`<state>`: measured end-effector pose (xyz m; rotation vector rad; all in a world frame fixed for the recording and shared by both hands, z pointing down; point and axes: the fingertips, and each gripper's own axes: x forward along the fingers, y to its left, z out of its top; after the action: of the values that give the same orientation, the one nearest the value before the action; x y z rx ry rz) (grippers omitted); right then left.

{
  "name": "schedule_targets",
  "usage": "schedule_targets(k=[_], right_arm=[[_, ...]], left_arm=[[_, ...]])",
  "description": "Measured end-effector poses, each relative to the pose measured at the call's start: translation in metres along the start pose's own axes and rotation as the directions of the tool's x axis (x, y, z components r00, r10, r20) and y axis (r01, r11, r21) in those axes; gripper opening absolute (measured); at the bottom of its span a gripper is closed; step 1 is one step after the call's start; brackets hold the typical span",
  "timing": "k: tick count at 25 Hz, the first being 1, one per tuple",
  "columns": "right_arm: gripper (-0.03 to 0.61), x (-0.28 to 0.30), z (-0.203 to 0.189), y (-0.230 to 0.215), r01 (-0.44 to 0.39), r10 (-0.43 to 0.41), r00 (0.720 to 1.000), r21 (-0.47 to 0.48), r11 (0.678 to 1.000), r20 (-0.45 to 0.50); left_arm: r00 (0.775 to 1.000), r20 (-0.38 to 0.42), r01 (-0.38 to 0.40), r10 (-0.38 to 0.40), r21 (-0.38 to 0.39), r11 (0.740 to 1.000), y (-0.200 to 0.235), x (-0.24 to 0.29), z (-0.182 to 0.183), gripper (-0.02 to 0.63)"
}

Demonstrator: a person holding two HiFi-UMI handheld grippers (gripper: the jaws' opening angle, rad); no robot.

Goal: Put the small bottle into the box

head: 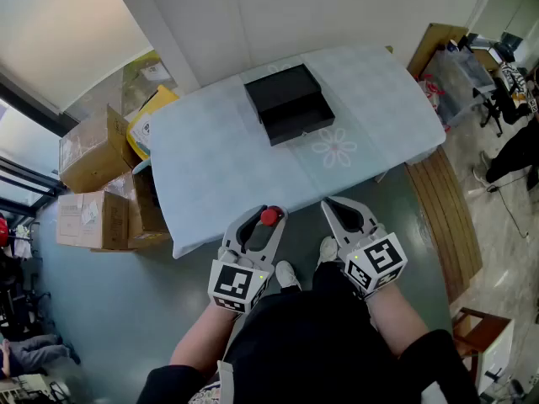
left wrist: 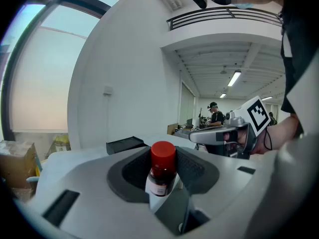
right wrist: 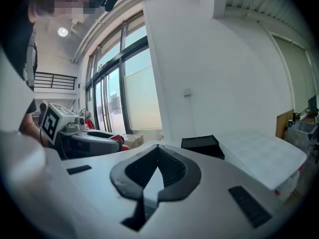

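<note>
A small dark bottle with a red cap (head: 269, 217) (left wrist: 162, 169) stands upright between the pads of my left gripper (head: 266, 212) (left wrist: 163, 152), which is shut on it just off the table's near edge. The black box (head: 289, 103) (left wrist: 127, 144) (right wrist: 202, 146) lies open at the far middle of the table (head: 210, 167), well ahead of both grippers. My right gripper (head: 330, 202) (right wrist: 158, 147) hangs beside the left one near the same edge, its jaws closed together with nothing between them.
Cardboard boxes (head: 93, 150) are stacked on the floor left of the table. A wooden board (head: 442, 217) lies along its right side, with bags (head: 450, 78) and a chair beyond. A flower print (head: 334, 147) marks the tablecloth in front of the box. A person (left wrist: 216, 114) stands far off.
</note>
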<state>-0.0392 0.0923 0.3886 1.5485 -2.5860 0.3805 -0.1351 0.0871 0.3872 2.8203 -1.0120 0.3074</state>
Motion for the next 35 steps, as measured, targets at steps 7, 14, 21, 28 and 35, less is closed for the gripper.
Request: schedule_targets(k=[7,14,21,28,35], right_arm=[[0.009,0.000,0.005,0.009,-0.047,0.048,0.999,-0.027,0.999,0.017],[0.009,0.000,0.008,0.014,-0.061,0.062,0.998,-0.057,0.997,0.022],[0.009,0.001,0.014,0.003,-0.056,0.058,0.998,-0.064,0.996,0.021],[0.009,0.012,0.020,-0.018,-0.071,0.073,0.997,-0.065,0.995,0.025],[0.009,0.026,0.029,-0.051,-0.112,0.113,0.993,-0.069,0.991,0.011]], left_arm=[[1.000,-0.003,-0.005,0.005,0.000,1.000,0.000,0.000,0.000,0.149],[1.000,0.000,-0.005,0.005,0.002,1.000,0.001,0.001,0.002,0.149],[1.000,0.007,-0.006,0.006,0.005,1.000,0.000,0.009,0.009,0.149],[0.999,-0.002,-0.034,0.034,0.003,0.999,0.007,0.027,0.010,0.149],[0.997,-0.001,-0.078,0.078,-0.012,0.997,0.012,0.058,0.019,0.149]])
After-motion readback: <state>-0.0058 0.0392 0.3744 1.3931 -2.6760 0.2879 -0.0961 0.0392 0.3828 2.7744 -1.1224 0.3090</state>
